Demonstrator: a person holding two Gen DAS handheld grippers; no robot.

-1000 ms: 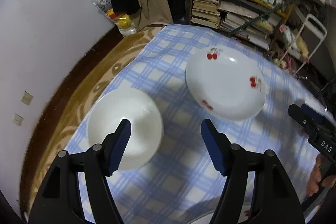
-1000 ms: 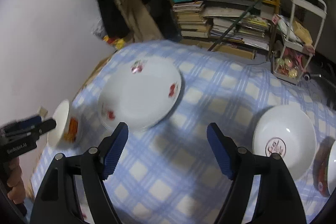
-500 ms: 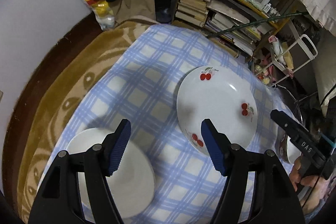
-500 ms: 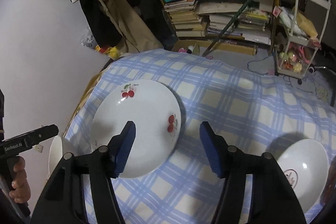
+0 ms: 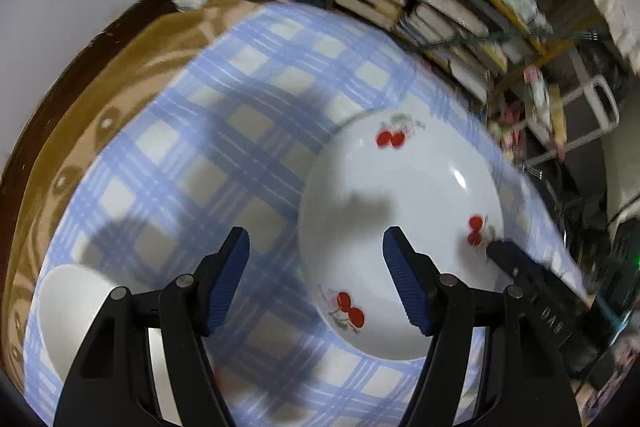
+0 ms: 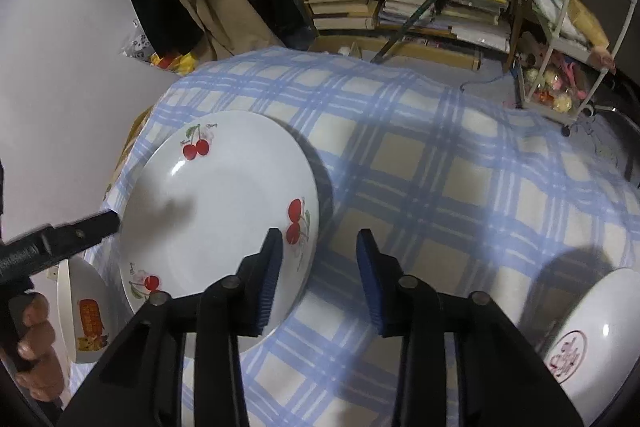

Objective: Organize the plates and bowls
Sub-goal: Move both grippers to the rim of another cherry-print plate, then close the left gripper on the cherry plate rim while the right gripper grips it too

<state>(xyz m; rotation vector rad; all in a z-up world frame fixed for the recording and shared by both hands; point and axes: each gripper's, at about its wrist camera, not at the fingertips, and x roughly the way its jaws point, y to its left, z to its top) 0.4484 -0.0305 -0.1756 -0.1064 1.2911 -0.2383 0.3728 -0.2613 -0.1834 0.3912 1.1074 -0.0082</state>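
A white cherry plate (image 6: 216,211) lies flat on the checked worktop (image 6: 420,163), with a bowl (image 6: 86,311) just beside it. The right gripper (image 6: 318,279) has just been narrowing its jaws astride the plate's near rim, not yet pressing. The left gripper (image 5: 316,279) hangs wide and empty. The plate looks glazed, rigid, slippery and breakable; the raised rim is the likely hold

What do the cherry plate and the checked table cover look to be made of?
Cherry plate: likely glazed ceramic or porcelain, since it is glossy white with sharp light glints and printed cherries. Table cover: probably woven fabric, since it is matte and drapes in soft folds at the far edge.
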